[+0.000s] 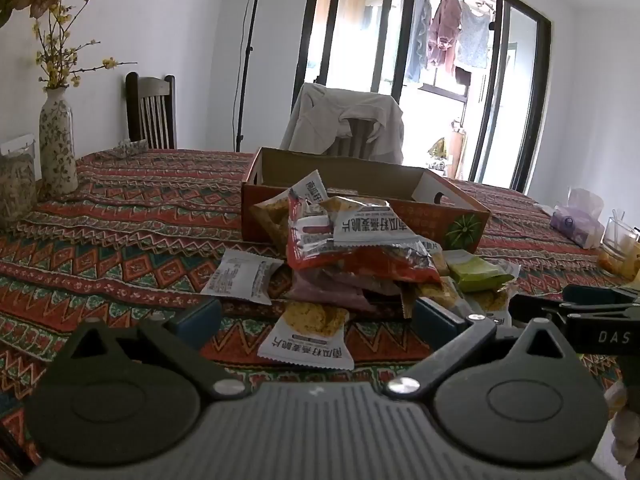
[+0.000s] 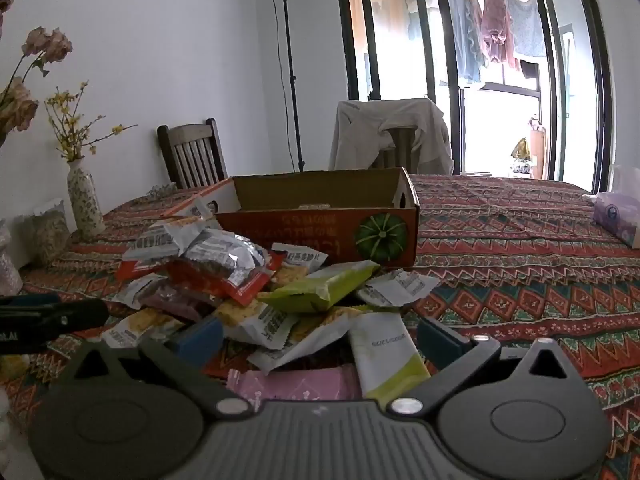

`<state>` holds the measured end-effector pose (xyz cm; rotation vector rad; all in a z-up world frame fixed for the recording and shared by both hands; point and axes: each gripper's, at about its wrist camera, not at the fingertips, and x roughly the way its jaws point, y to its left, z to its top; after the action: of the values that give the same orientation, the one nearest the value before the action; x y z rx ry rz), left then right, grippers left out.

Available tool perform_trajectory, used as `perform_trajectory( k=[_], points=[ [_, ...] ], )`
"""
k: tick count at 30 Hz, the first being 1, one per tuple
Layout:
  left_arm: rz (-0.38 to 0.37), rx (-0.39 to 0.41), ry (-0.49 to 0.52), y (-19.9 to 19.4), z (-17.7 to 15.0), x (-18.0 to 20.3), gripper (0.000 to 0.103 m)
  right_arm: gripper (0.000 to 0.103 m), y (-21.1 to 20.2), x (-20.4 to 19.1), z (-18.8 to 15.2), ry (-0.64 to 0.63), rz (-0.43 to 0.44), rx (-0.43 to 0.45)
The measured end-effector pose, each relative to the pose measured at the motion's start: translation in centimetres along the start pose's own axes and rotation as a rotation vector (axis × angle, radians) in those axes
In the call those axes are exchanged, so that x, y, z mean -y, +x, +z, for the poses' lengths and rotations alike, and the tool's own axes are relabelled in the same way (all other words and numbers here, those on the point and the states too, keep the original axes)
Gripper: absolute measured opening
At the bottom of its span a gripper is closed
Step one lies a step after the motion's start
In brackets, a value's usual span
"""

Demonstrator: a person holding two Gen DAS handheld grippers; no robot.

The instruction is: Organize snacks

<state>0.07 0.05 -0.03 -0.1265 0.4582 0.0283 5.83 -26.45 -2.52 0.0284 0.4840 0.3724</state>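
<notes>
**Both grippers spread before the snack heap**

Left wrist view: the left gripper (image 1: 316, 320) stands spread, empty, before a heap of crinkled foil snack packets (image 1: 352, 248) lying against the open orange cardboard box (image 1: 432, 216).

Right wrist view: the right gripper (image 2: 320, 334) is spread over the same packets (image 2: 256, 280), gripping nothing.

The left gripper (image 1: 316, 318) has a ribbed grey body flanked by two round black housings, each with a raised oval and a triangular cut-out. Black link bars run forward from silver screws to blue fingers (image 1: 200, 318). The right gripper (image 2: 318, 334) is built alike, with the same blue fingers (image 2: 438, 338). Seen from the left wrist, its black side carries white letters "DAS".
</notes>
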Motion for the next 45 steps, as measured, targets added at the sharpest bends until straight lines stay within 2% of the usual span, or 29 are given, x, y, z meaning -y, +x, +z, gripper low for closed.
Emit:
perform_trajectory(
  k=[23, 30, 33, 39, 45],
  points=[
    [-0.002, -0.004, -0.006, -0.1, -0.5, 0.3, 0.103, 0.103, 0.2, 0.4, -0.5, 0.006, -0.002, -0.011],
    [0.007, -0.018, -0.019, 0.4, -0.7, -0.2, 0.103, 0.103, 0.6, 1.6, -0.4, 0.024, -0.034, -0.027],
    [0.010, -0.023, -0.024, 0.5, -0.6, -0.4, 0.103, 0.097, 1.0, 2.4, -0.3, 0.025, -0.058, -0.052],
    [0.013, -0.028, -0.030, 0.6, -0.5, -0.4, 0.103, 0.077, 1.8, 3.8, -0.4, 0.024, -0.096, -0.106],
    [0.015, -0.030, -0.028, 0.6, -0.5, -0.4, 0.103, 0.063, 3.7, 4.5, -0.3, 0.007, -0.084, -0.184]
  ],
)
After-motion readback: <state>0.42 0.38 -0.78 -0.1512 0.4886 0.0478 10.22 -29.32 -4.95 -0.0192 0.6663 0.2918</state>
